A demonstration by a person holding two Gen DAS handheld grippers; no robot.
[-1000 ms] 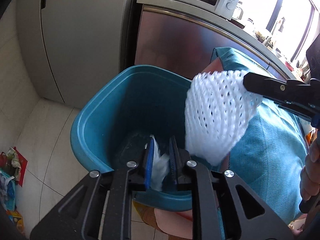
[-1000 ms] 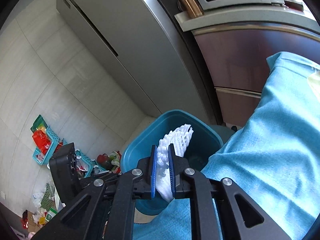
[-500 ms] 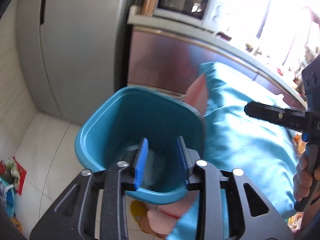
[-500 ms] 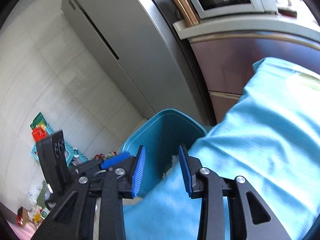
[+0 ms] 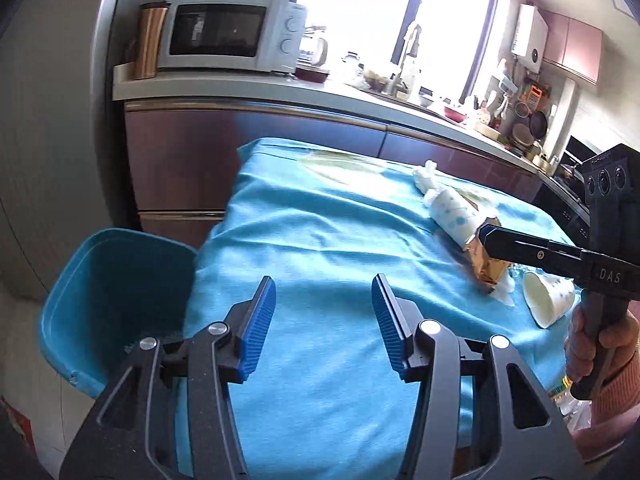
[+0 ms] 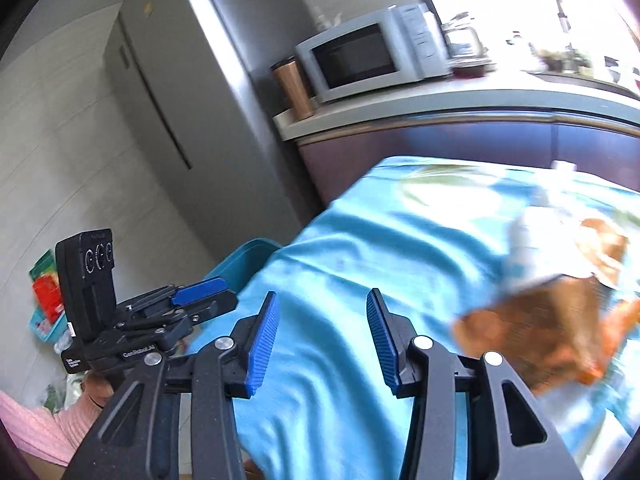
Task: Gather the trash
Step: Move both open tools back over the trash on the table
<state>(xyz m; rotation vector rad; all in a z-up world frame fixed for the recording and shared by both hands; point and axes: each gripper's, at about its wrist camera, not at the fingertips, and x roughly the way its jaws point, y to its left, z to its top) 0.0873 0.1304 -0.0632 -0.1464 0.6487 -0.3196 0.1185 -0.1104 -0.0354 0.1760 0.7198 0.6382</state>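
My left gripper is open and empty above the near edge of the blue-clothed table. The teal bin stands on the floor at the table's left end. My right gripper is open and empty over the cloth; one finger of it reaches in from the right in the left wrist view. On the table lie a dotted paper cup with tissue, a crumpled orange-brown wrapper and a second paper cup on its side. The wrapper is blurred in the right wrist view.
A kitchen counter with a microwave and a copper tumbler runs behind the table. A grey fridge stands at the left. Baskets and packets lie on the floor by the wall.
The right gripper let go of the white foam net into the bin and the left let go of its white scrap. Both opened wide, rose and swung right over the table.
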